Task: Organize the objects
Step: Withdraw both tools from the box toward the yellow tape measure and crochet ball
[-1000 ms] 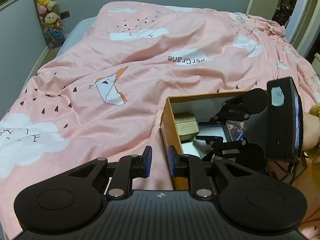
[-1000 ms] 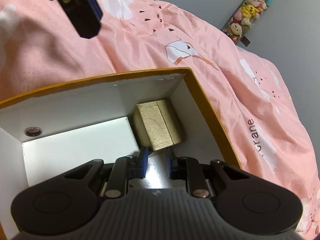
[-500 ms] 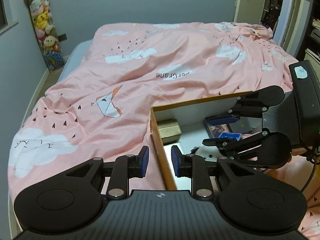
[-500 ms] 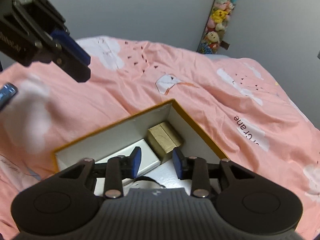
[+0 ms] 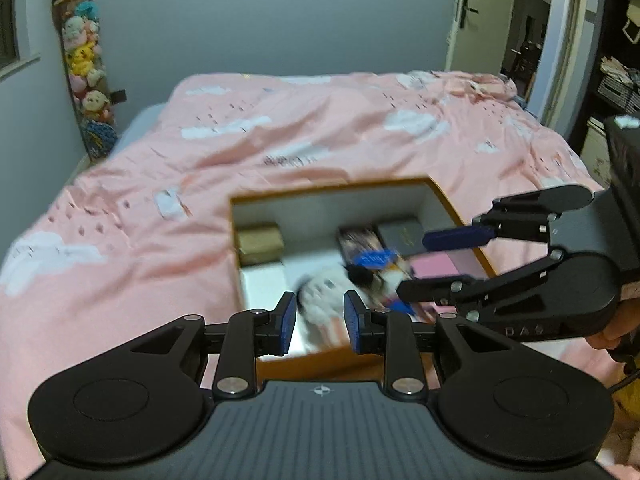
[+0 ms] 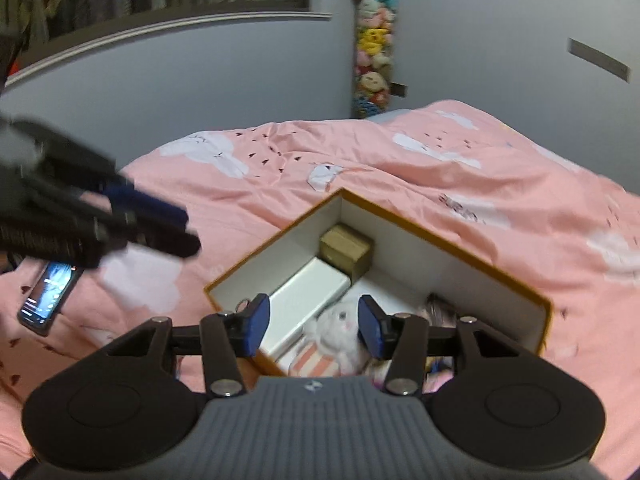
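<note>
walls: plain grey-blue | bed: pink cloud-print duvet fills the room | corner: hanging column of plush toys | door: pale, ajar, lit hallway beyond | right: dark shelving | light: dim

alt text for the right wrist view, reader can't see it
An open orange-rimmed box sits on a pink cloud-print duvet, holding a gold box, a flat white box and a white plush toy. The right gripper hangs above it, jaws opening and empty. The left gripper is blurred at left, above a phone on the duvet.
</note>
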